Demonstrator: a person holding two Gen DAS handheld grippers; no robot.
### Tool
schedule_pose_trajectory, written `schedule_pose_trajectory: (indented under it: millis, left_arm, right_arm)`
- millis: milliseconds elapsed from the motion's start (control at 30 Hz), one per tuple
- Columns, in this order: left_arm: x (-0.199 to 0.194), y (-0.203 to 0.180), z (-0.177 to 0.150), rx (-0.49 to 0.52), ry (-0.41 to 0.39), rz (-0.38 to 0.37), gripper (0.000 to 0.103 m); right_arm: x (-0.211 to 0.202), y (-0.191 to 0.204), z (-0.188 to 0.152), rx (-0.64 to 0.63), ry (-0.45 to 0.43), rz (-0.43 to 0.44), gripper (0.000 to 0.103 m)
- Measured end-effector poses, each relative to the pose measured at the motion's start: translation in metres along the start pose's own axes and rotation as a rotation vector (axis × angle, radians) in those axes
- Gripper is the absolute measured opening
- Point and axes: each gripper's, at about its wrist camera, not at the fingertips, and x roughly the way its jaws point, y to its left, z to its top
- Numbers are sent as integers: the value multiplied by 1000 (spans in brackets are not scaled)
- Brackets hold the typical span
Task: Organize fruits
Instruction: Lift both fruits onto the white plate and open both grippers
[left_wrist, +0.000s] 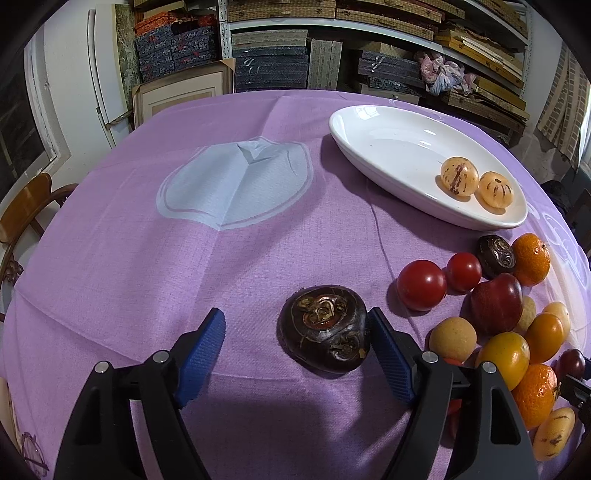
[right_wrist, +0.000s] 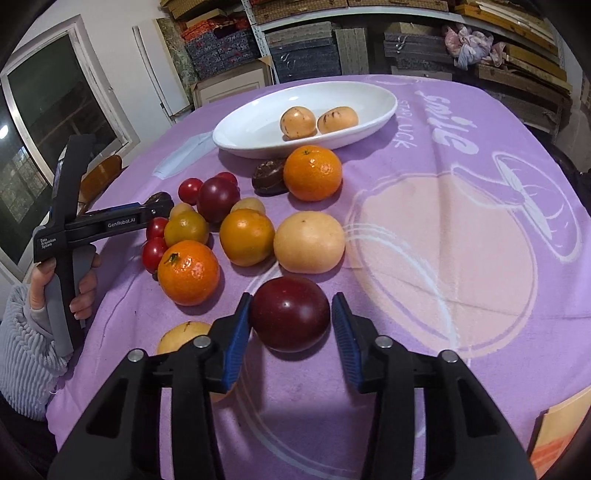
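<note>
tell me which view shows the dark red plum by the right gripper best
The right wrist view: the dark red plum sits large and centred between the right gripper pads. The left wrist view does not clearly show it.

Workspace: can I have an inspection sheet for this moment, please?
Surface: purple cloth, creased, covering the table.
Job's things: dish holds two speckled fruits; fruit pile of oranges, tomatoes and others lies loose beside it.
Clutter: nothing seen.
Grippers: left gripper, jaws open around chestnut; right gripper, jaws flank plum, narrow gap at one pad.
Cables: nothing seen.
Surroundings: shelves of boxes; chair.
</note>
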Motion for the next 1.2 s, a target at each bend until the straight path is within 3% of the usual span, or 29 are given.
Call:
schedule_pose_trajectory:
  millis: [67,133,200,433,567,633,667,967,1033,1200]
  left_arm:
    - [0,0,0,-2,-1,-3,79]
    - [-3,0,0,-9,-12,-23,72]
    - [-6,1,-1,-10,-27,-58,47]
    - [-8,-1,-3,-10,-29,-80,46]
    - [-6,-10,-1,18,-23,-83,59]
    - [-6,-6,-1,8,-26,-85,58]
    - [-7,-3,-2,-9,-30,-81,46]
    - [-24,0,0,-28,-79,-130,45]
    - [-32,-9,14,10,-106,-127,45]
    - [-33,-42,69,73,-153,-124,45]
  right_arm:
    - [-1,2,0,-16,-4,-15,40]
    - [-2,4,-2,-22,-11,-24,40]
    - [-5,4,-2,-24,-23,-29,40]
    - [-13,-3,1,1,-46,-30,40]
    - [-11,1,0,-11,-41,-30,40]
    - [-11,1,0,-10,-45,-33,40]
    - [-12,0,0,-6,-48,-33,40]
    - [-26,-8,6,28,-104,-37,40]
    - [-30,-9,18,19,-114,-43,40]
    - [-31,-7,88,-24,-148,-87,40]
